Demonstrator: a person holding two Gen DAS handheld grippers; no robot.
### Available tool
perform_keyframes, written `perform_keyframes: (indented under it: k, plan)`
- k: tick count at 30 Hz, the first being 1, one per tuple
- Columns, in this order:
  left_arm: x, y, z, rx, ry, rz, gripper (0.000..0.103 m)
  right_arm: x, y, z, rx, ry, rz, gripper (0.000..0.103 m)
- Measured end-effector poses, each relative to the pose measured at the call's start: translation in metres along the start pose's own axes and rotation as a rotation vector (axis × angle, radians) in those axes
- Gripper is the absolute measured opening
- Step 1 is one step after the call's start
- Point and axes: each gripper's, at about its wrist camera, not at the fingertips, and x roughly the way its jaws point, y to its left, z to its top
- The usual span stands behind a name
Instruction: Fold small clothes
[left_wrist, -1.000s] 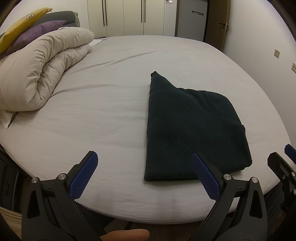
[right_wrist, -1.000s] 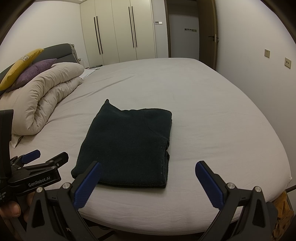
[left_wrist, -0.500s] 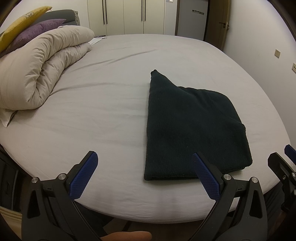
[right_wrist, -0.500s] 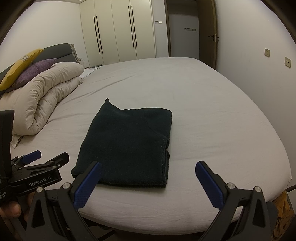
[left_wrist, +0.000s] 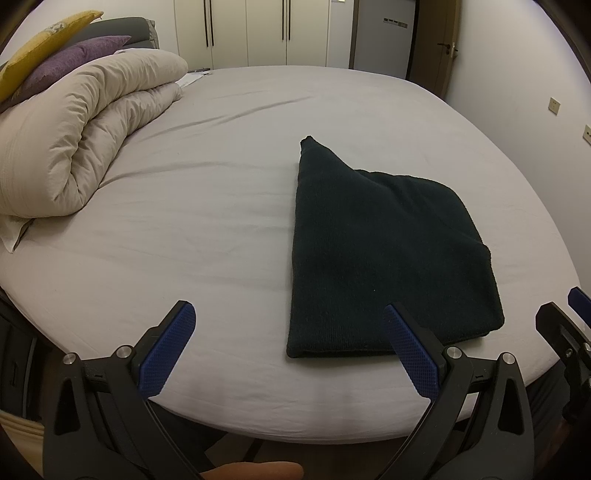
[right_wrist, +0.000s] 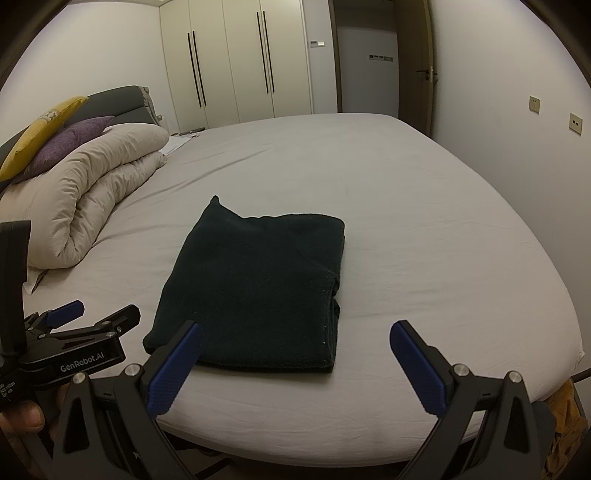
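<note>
Item: dark green garment (right_wrist: 255, 284), knit, already folded to a rough rectangle. Location: near edge of the bed (right_wrist: 424, 236), right of centre in the left wrist view, flat on the grey sheet. One far-left corner sticks out in a peak; the right edge shows stacked layers.

Left gripper (left_wrist: 291, 349): jaws wide apart, empty, off the near edge of the bed, its right pad just over the garment's near hem.

Right gripper (right_wrist: 295, 363): jaws wide apart, empty, near the garment's near-right corner.

Also present: rolled beige duvet (right_wrist: 92, 192) and cushions, far left, well apart from the garment.

Risks, as judged:
- A pinch on only the top layer at the right edge would peel the fold open.
- Thick knit may slip from the pads if grasped shallowly.
- Dragging rather than lifting would rumple the sheet and skew the stack.
- The peaked corner would leave any further fold uneven.
</note>
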Motion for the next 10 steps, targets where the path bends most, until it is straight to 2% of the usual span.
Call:
perform_keyframes:
  k: [10]
  plan:
    - [0.0,0.0036,0.001,0.0,-0.007,-0.009,0.103,0.0004,-0.0004,0.0005,0.0,0.0,0.0,0.103]
